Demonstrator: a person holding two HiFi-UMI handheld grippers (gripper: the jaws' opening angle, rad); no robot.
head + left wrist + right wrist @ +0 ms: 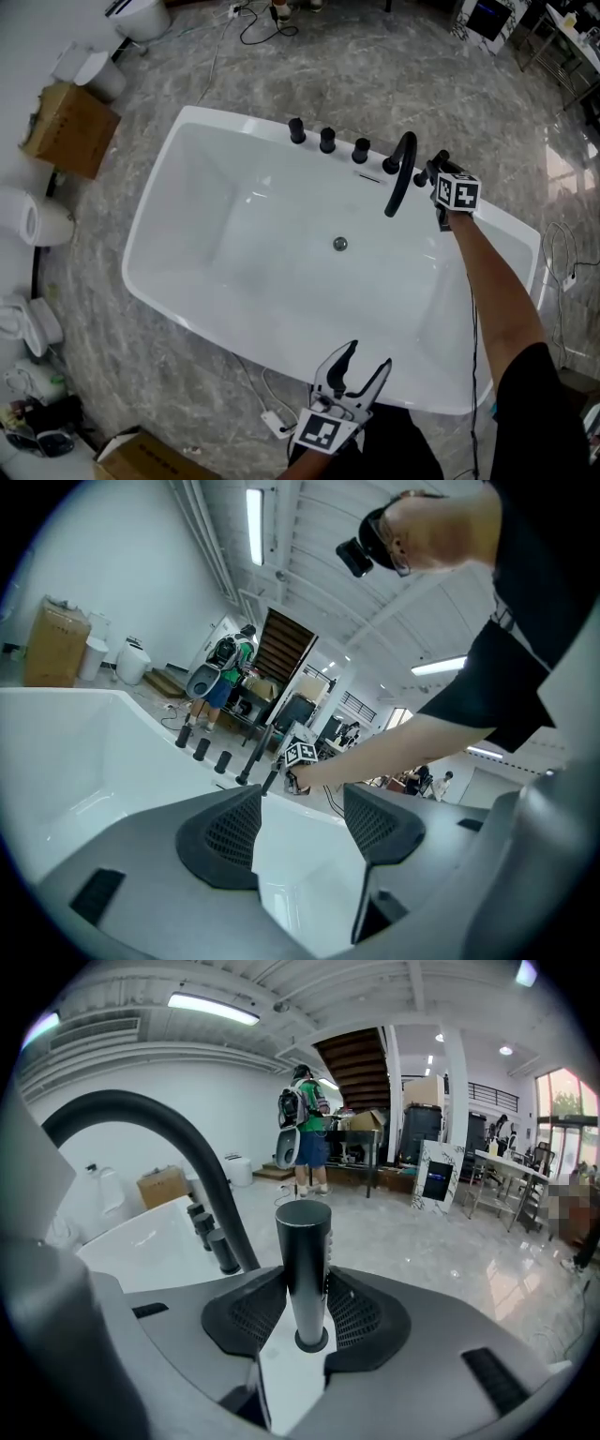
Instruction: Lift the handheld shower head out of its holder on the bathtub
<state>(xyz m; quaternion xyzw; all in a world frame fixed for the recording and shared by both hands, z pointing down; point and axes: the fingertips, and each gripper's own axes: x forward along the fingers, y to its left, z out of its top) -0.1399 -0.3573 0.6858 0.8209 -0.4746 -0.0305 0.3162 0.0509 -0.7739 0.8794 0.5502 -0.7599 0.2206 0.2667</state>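
Handheld black cylindrical shower head [305,1260] stands upright in its round holder [312,1341] on the far rim of the white bathtub [272,281], just beside the curved black spout [401,173]. The fingers of the right gripper [307,1312] are closed on its shaft, one pad on each side. The left gripper [302,808] hangs over the near rim, fingers apart and empty. I think a tilted pull could jam the head in the holder, or the smooth shaft could slip. The bathtub holds nothing; only its drain [339,244] shows.
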